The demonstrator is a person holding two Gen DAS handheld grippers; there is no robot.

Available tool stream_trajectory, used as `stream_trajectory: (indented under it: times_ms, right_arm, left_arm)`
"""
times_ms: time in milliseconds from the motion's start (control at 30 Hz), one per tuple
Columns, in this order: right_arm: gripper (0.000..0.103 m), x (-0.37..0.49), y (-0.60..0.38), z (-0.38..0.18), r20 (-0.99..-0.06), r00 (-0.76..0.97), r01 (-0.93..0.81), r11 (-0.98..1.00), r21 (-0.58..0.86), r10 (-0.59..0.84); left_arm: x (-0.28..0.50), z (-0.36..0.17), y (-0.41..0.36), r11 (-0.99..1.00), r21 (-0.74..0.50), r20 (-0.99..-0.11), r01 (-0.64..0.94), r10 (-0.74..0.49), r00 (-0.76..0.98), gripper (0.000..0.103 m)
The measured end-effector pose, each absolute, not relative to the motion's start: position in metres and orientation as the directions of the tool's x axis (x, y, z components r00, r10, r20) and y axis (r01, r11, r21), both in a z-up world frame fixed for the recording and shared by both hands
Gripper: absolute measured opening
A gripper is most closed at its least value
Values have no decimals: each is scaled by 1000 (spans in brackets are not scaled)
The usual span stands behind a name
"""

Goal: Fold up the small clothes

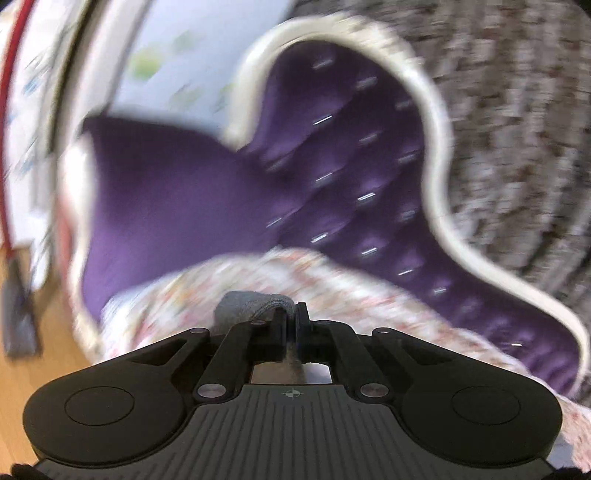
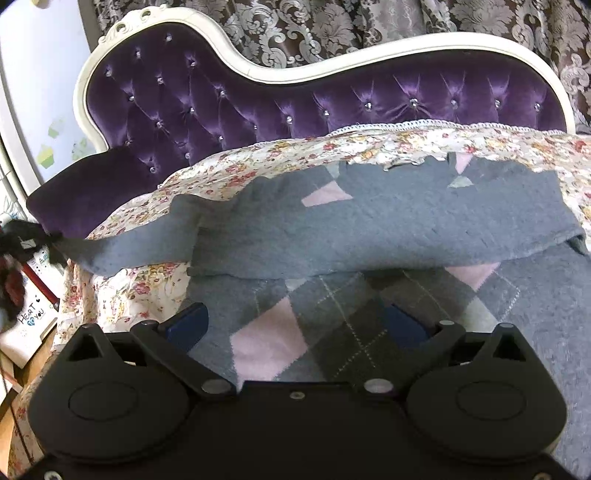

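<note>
A grey argyle sweater [image 2: 369,229] with pink diamonds lies on the floral sheet [image 2: 258,158] over the purple sofa; its upper part is folded down over the body. Its left sleeve [image 2: 122,247] stretches out to the left, where my left gripper [image 2: 40,236] pinches its end. In the blurred left wrist view my left gripper [image 1: 293,317] is shut on the grey sleeve cuff [image 1: 251,302]. My right gripper [image 2: 295,325] is open, low over the sweater's front, its blue pads [image 2: 188,321] spread wide and holding nothing.
The tufted purple sofa back [image 2: 221,92] with a white frame [image 2: 280,72] rises behind the sheet. Patterned curtains [image 2: 369,22] hang behind it. A white box with writing [image 2: 29,321] sits at the left. A wooden floor [image 1: 22,369] lies below.
</note>
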State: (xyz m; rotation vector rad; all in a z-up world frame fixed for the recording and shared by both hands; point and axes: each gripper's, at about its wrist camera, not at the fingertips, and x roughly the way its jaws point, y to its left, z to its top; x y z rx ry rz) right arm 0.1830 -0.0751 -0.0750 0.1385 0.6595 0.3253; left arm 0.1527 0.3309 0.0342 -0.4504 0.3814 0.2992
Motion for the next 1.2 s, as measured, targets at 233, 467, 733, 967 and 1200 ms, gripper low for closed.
stream_trajectory:
  times_ms: [233,467,733,967,1200]
  right_arm:
    - [103,176,-98,-83,-570,749,-214,937,276,339]
    - [103,167,-127,-84,-549,765,-175,930,325,336]
    - [103,159,-156,-82,-526,792,-123,925,359,310]
    - [103,156,-174,-86,-533,793,-79,918,388,294]
    - [103,159,-181,-88,-542,791,-66,919,388,285]
  left_arm:
    - [188,121,232,964,-253,-276,-85,13,961,3]
    - [226,145,109,969,-169,-211,179,-213,954,4]
    - [269,70,-30,918,-155,-368,365,-396,841,5]
    - [278,4,-79,892,-187,-485,411,-448,751,40]
    - [252,24,-56,873,-167,-397,459,-485,779,66]
